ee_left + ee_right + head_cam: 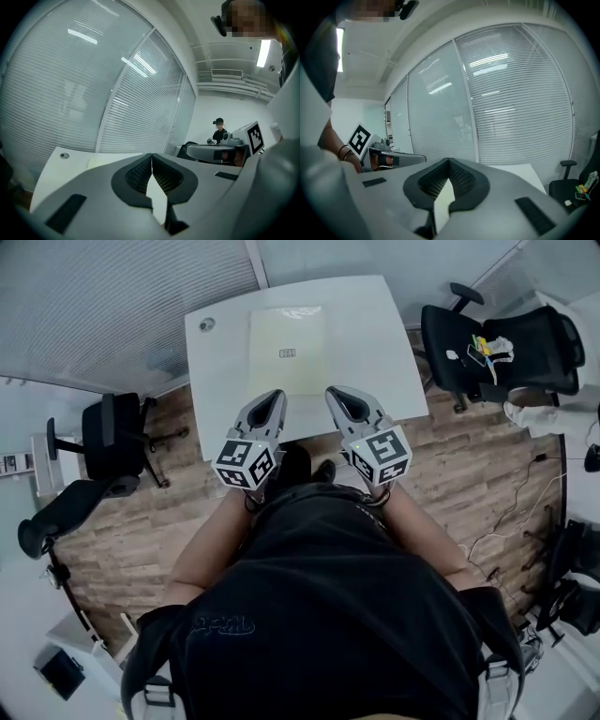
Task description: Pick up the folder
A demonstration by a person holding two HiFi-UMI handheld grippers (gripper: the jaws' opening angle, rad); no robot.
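The left hand-held gripper [278, 395] and right hand-held gripper [333, 393], pressed together empty, are being aimed at the untouched folder [288, 352] at 12 o'clock.

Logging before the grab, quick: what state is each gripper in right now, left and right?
Grey two-jaw left gripper: closed, holding nothing.
Grey two-jaw right gripper: closed, holding nothing.

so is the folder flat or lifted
Flat: the folder lies on the white table; left gripper and right gripper are shut, empty.
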